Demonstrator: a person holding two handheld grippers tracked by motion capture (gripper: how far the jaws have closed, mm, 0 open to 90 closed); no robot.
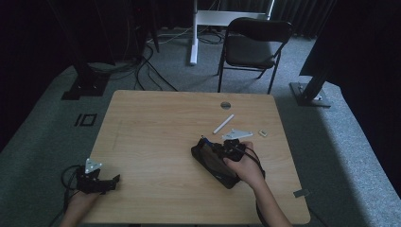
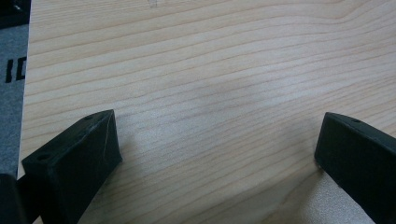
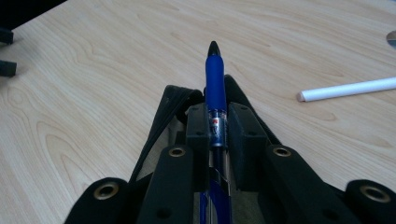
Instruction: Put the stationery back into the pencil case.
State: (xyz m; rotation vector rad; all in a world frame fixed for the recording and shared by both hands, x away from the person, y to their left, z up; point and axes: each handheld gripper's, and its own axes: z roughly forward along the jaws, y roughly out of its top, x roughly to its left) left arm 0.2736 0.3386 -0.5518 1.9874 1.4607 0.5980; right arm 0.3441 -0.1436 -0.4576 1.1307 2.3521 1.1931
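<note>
Pen [image 3: 215, 88]: light, stiff, slick barrel; clamped mid-barrel by right gripper [image 3: 217, 126] fingers over pouch [image 3: 163, 116].
Left gripper [image 2: 215, 154]: fingers wide, empty.

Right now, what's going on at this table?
A person works at a wooden table with two grippers. The right gripper has its jaws shut on a blue pen, held over an open black pouch. The left gripper rests open near the table's edge. A white stick lies beyond the pouch.
</note>
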